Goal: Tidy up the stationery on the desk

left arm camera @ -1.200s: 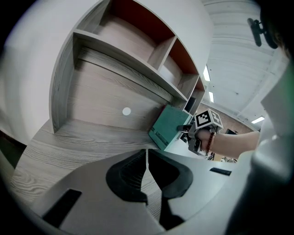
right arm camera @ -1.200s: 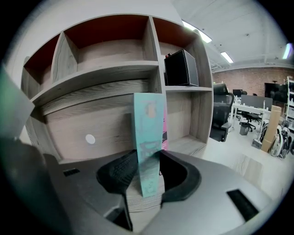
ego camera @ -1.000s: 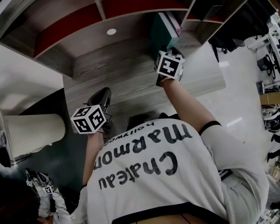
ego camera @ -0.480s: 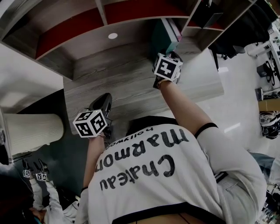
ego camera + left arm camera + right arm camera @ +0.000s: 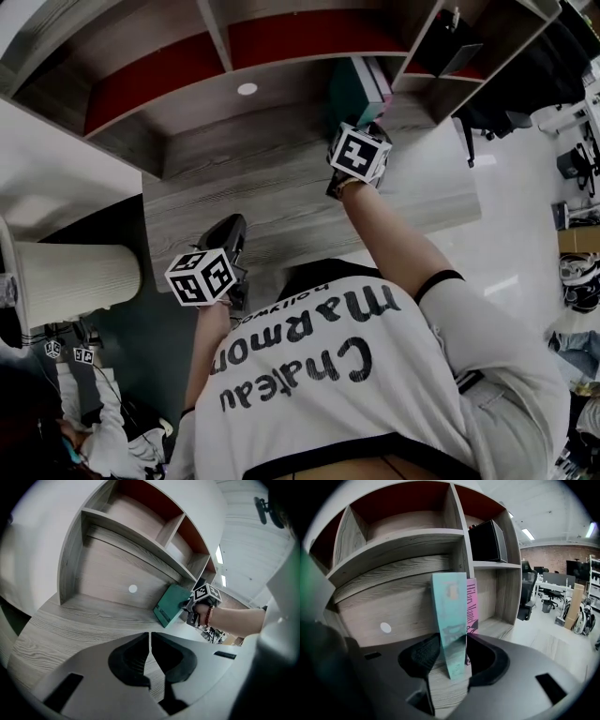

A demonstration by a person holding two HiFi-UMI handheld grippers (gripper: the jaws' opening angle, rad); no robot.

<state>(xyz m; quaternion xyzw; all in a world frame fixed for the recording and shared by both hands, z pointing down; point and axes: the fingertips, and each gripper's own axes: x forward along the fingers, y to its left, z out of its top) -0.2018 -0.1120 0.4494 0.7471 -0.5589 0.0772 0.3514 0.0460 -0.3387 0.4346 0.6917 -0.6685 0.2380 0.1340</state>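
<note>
A teal book (image 5: pixel 354 89) stands upright on the wooden desk (image 5: pixel 262 187), against the shelf unit's divider. A pink book (image 5: pixel 472 606) stands right behind it. My right gripper (image 5: pixel 452 644) is shut on the teal book (image 5: pixel 450 620), with its spine between the two pads and its bottom edge on the desk. From the left gripper view the right gripper (image 5: pixel 192 606) sits at the edge of the teal book (image 5: pixel 171 604). My left gripper (image 5: pixel 230 225) hovers near the desk's front left, and the left gripper (image 5: pixel 149 637) is shut with nothing in it.
The shelf unit (image 5: pixel 234 42) has red-backed cubbies above the desk, and one at the upper right holds a black box (image 5: pixel 487 541). A white round spot (image 5: pixel 247 89) marks the back panel. A ribbed beige cylinder (image 5: pixel 70 281) stands left of the desk. Office chairs (image 5: pixel 529 602) stand off to the right.
Both grippers stay where they were; only the head view has shifted a little.
</note>
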